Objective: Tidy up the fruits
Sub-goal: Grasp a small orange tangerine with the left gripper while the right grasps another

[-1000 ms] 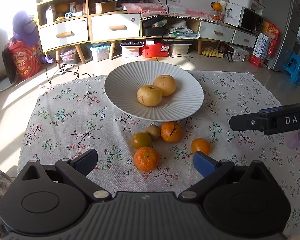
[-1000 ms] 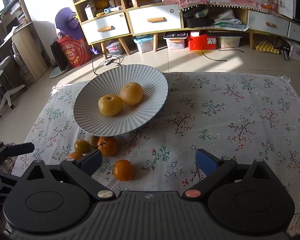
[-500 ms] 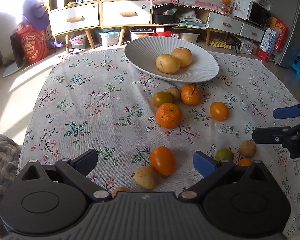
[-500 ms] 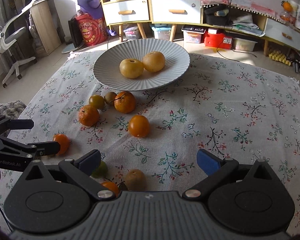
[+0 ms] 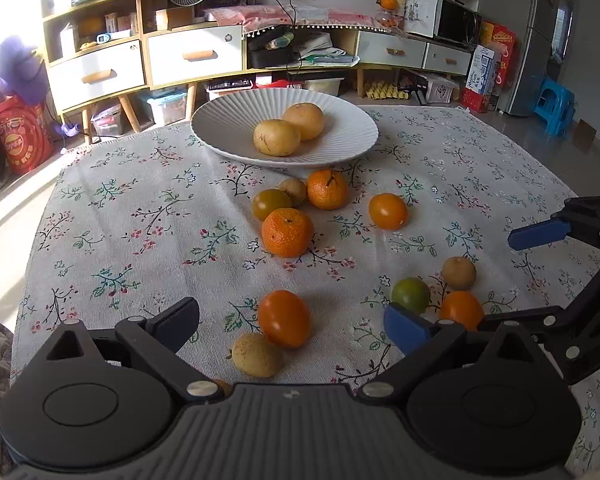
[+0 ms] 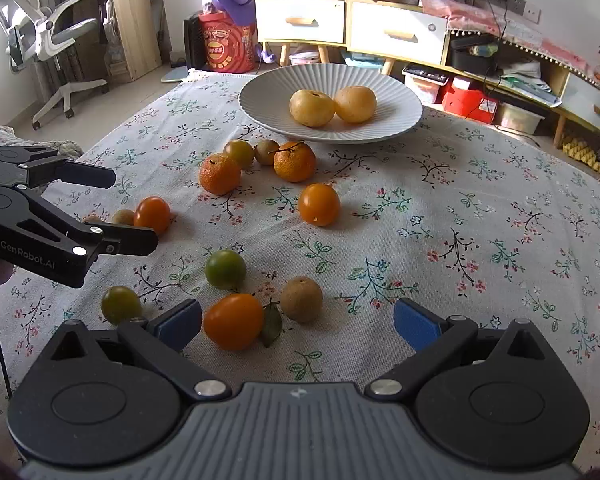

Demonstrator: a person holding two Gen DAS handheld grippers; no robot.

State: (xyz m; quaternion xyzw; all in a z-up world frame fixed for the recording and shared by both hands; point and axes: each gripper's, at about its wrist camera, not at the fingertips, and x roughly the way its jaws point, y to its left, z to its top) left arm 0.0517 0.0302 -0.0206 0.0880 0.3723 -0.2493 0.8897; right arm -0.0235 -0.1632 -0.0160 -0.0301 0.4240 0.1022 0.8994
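Floral cloth (image 5: pixel 140 216) carries scattered fruit short of the white plate (image 5: pixel 352 120). Both the left gripper (image 5: pixel 292 320) and right gripper (image 6: pixel 298 316) hang spread, empty; the left should straddle the orange tomato (image 5: pixel 284 318) squarely, closing gently.

My left claw (image 5: pixel 292 324) was matt black plastic with a ribbed grey housing, small bright metal pins at its pivots, and smooth blue pads (image 5: pixel 406 328) on the fingertips. Just ahead of it a glossy, smooth-skinned orange fruit (image 5: pixel 284 319) lay beside a dull, rough-skinned tan fruit (image 5: pixel 256 355). Beneath them the floral cloth (image 5: pixel 140 216) looked coarsely woven and matt. Farther ahead sat a pebbly-skinned mandarin (image 5: pixel 287 232), and beyond it the white ribbed plate (image 5: pixel 224 128) had a soft ceramic-like sheen. Ahead of my right claw (image 6: pixel 298 324), also matt black plastic, a shiny green fruit (image 6: pixel 225 269) caught the light.
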